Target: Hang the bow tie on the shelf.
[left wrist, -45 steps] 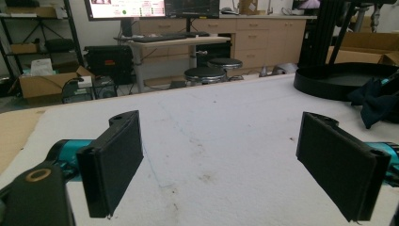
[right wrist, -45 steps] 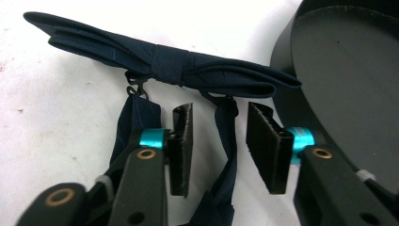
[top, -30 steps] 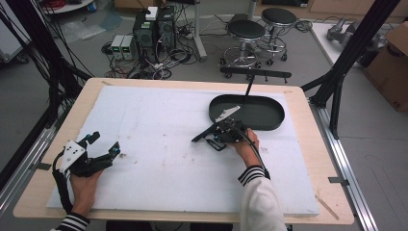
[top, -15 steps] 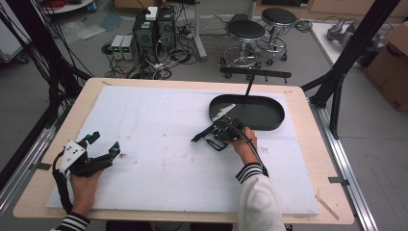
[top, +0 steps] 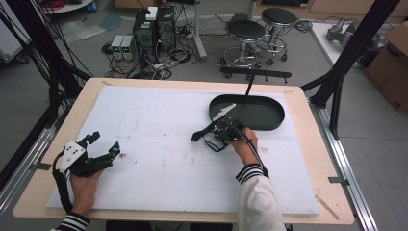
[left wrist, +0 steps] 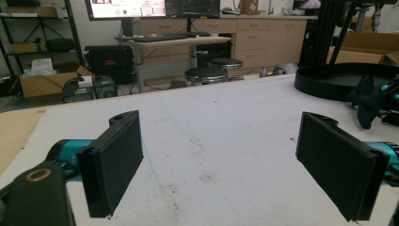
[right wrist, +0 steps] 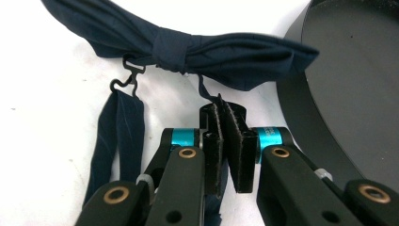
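Pinching the thin strap [right wrist: 205, 94] of the navy bow tie [right wrist: 174, 44] beside the black tray [right wrist: 357, 89], the right hand-held gripper [right wrist: 221, 110] is risking slippage; left hand-held gripper [left wrist: 230, 165] is idling, jaws apart, on the surface [top: 159, 130].

Counter [top: 308, 163]: a light wooden top with rounded corners — its bare edges are seen all round the sheet.
Sheet [top: 159, 125]: a white foam sheet is laid flat over most of the counter; faint brown marks and thin scored lines are seen on it.
Tray [top: 260, 111]: a black oval tray is set on the sheet at the far right, its rim raised.
Bow tie [right wrist: 179, 44]: a dark blue bow tie lies on the sheet just beside the tray's near-left rim — its strap [right wrist: 115, 136] and a small black hook [right wrist: 127, 75] are spread on the white surface.
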`<action>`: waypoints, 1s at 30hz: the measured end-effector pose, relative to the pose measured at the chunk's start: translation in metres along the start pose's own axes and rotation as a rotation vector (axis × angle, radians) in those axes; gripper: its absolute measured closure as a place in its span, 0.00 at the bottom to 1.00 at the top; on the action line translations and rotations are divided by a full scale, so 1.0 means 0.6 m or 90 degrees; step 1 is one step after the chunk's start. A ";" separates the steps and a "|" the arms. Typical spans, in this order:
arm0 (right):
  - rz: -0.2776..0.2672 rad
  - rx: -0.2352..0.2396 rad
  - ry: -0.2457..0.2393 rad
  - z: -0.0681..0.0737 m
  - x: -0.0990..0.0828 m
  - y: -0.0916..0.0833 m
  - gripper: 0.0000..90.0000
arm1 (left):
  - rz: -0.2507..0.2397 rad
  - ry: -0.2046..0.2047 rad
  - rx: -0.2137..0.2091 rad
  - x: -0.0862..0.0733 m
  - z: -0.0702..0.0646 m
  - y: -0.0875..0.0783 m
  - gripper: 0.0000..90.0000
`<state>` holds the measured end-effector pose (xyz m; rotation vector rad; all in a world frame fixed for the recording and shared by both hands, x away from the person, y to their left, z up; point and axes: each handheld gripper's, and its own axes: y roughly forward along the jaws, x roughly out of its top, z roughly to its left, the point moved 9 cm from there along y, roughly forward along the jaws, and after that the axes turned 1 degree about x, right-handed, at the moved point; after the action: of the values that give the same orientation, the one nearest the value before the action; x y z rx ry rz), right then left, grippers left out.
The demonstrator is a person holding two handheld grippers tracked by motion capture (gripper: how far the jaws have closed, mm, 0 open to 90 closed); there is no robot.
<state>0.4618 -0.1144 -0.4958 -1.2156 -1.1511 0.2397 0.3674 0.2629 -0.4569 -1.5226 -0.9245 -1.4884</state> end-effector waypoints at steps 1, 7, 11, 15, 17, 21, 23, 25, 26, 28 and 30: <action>-0.005 0.001 0.001 0.001 0.002 -0.002 0.95 | 0.000 -0.001 0.000 0.000 0.000 0.000 0.17; -0.035 0.007 0.007 0.005 0.012 -0.016 0.95 | 0.000 0.000 -0.001 0.000 0.000 0.000 0.17; -0.059 0.015 0.014 0.008 0.018 -0.025 0.95 | 0.001 0.001 -0.001 0.000 0.000 0.000 0.17; -0.085 0.020 0.026 0.009 0.024 -0.036 0.95 | 0.000 0.000 -0.002 0.000 -0.001 0.000 0.17; -0.103 0.017 0.028 0.007 0.027 -0.043 0.95 | 0.001 0.002 -0.002 0.000 -0.001 0.000 0.17; -0.133 0.012 0.032 0.004 0.033 -0.058 0.95 | 0.000 0.001 -0.002 0.000 -0.001 0.000 0.17; -0.144 0.004 0.035 0.002 0.035 -0.066 0.95 | 0.000 0.001 -0.002 0.000 -0.001 0.000 0.17; -0.162 -0.006 0.036 -0.002 0.039 -0.075 0.95 | 0.000 0.001 -0.002 0.000 -0.001 0.000 0.17; -0.169 -0.012 0.042 -0.004 0.040 -0.081 0.95 | 0.001 0.002 -0.002 0.000 -0.001 0.000 0.17; -0.193 -0.018 0.048 -0.009 0.043 -0.094 0.95 | -0.001 0.001 -0.002 0.000 -0.001 0.000 0.17; -0.204 -0.017 0.056 -0.012 0.043 -0.101 0.95 | 0.001 0.003 -0.002 0.000 -0.001 0.000 0.17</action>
<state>0.4546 -0.1254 -0.4307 -1.0360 -1.2544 -0.0707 0.3671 0.2624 -0.4570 -1.5211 -0.9198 -1.4922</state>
